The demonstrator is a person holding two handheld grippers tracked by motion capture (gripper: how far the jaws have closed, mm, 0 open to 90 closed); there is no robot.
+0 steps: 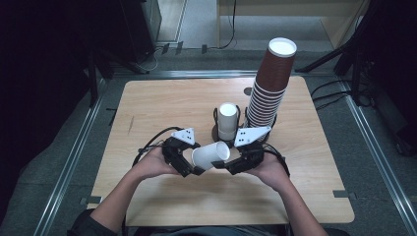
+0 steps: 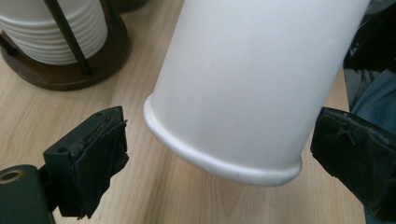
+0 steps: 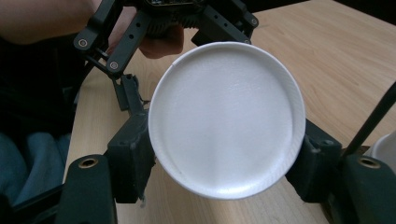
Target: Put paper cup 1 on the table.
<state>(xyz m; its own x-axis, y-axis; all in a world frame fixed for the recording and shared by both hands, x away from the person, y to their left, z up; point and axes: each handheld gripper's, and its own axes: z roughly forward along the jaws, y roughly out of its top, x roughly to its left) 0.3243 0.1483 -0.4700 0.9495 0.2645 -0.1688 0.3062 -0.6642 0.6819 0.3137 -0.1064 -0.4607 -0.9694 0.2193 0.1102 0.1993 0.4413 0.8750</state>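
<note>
Lying sideways, the white cup [image 1: 211, 156] is being clamped by the right gripper [image 1: 230, 164]; the left gripper [image 1: 189, 169], jaws released, is flanking its rim end.

White cup [image 2: 252, 84] top cut off by frame edge; holder [image 2: 60, 51] partly cropped.

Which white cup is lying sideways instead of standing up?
The white cup between the two tongs, clamped by the right tongs. It's tipped sideways above the table, while the other white cups stand stacked upright in the holder.
</note>
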